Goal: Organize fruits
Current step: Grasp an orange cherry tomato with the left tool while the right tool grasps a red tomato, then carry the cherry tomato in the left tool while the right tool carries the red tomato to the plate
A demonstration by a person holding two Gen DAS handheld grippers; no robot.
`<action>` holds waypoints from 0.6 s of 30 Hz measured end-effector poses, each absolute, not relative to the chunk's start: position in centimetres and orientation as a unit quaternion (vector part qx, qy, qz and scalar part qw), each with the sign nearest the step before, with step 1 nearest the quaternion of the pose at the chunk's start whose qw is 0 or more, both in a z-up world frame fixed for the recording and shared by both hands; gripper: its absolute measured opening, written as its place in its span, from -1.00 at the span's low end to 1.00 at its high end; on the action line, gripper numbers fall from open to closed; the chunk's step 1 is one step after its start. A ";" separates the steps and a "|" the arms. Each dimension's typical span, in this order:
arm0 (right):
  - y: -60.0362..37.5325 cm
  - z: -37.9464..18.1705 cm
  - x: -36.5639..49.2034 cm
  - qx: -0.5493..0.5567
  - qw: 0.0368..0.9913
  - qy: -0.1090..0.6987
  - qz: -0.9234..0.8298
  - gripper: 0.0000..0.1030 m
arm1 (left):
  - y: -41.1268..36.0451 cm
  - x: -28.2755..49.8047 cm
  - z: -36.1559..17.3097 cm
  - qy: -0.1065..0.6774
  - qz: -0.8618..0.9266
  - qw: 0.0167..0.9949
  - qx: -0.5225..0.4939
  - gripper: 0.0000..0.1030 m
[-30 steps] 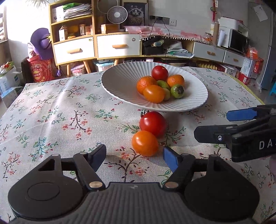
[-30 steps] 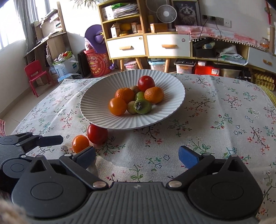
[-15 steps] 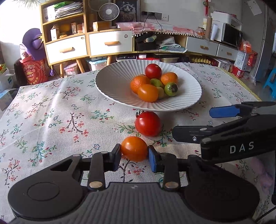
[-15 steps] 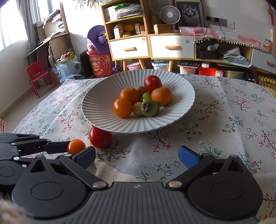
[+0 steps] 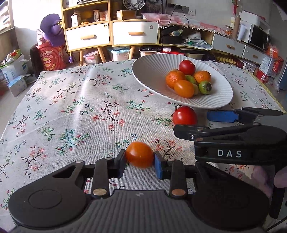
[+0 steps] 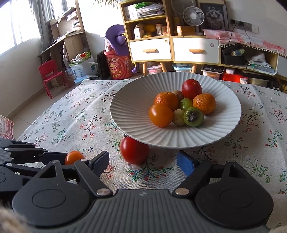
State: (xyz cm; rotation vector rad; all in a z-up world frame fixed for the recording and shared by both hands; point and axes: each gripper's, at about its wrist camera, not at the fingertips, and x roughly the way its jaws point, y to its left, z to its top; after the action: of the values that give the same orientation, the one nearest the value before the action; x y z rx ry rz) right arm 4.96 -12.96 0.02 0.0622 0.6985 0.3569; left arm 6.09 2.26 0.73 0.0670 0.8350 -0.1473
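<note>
My left gripper [image 5: 140, 160] is shut on a small orange tomato [image 5: 140, 154] just above the floral tablecloth; the same orange tomato [image 6: 74, 157] peeks out at the left of the right wrist view. A red tomato [image 6: 134, 150] lies on the cloth against the white ribbed plate [image 6: 222, 129]. My right gripper [image 6: 143, 162] has its jaws closing around the red tomato from the near side, pads still apart from it. The plate [image 5: 152, 75] holds several fruits: oranges, a red tomato, green ones. In the left wrist view the right gripper [image 5: 197, 123] reaches in beside the red tomato [image 5: 184, 115].
The floral tablecloth [image 5: 71, 111] covers the table. Behind it stand a wooden shelf with drawers [image 6: 157, 48], a fan [image 6: 193, 17], a red chair [image 6: 51, 75], boxes and bags on the floor, and a microwave [image 5: 260, 38] at the right.
The left jaws closed on the orange tomato and hold it. The right gripper moved forward toward the red tomato and its jaws narrowed.
</note>
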 end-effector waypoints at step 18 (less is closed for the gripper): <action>-12.5 0.2 5.3 0.031 0.922 0.336 0.192 -0.35 | 2.5 6.0 0.8 0.407 -0.073 0.910 0.026 -0.49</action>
State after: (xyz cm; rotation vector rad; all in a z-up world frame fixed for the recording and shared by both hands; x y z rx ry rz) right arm 5.34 -12.55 0.24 0.0632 0.6901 0.3938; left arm 6.02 2.45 0.76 0.0534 0.8391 -0.1509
